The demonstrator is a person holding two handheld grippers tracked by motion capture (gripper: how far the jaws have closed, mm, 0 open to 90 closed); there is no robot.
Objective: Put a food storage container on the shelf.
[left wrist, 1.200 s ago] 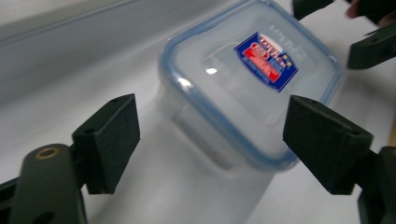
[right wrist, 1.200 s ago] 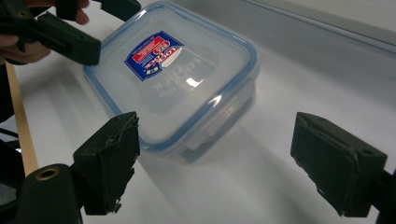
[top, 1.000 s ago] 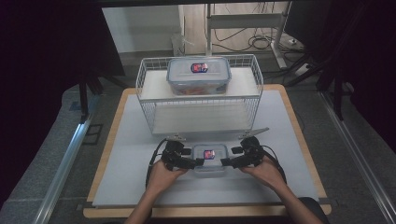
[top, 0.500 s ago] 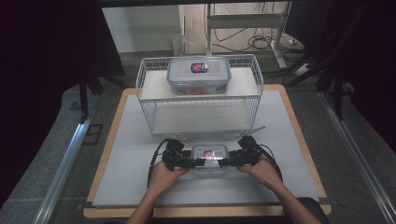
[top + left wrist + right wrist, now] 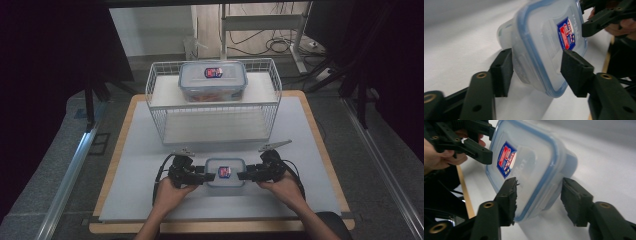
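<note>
A small clear container with a blue-rimmed lid and a red and blue label (image 5: 225, 172) sits low over the white mat, near the front. My left gripper (image 5: 200, 176) holds its left end and my right gripper (image 5: 245, 175) its right end. In the left gripper view the container (image 5: 544, 42) fills the gap between the jaws of the left gripper (image 5: 536, 60), one on the lid and one against the body. The right gripper view shows the same grip by my right gripper (image 5: 537, 185) on the container (image 5: 531, 162).
A white wire rack (image 5: 160, 100) stands behind, with a larger lidded container (image 5: 213, 80) on its top shelf. Two metal clips (image 5: 275, 146) (image 5: 182, 150) lie on the mat in front of the rack. The wooden table edge (image 5: 215, 227) runs just before the hands.
The small container has shifted slightly toward the person, with both grippers staying at its ends. The rack and large container have not moved.
</note>
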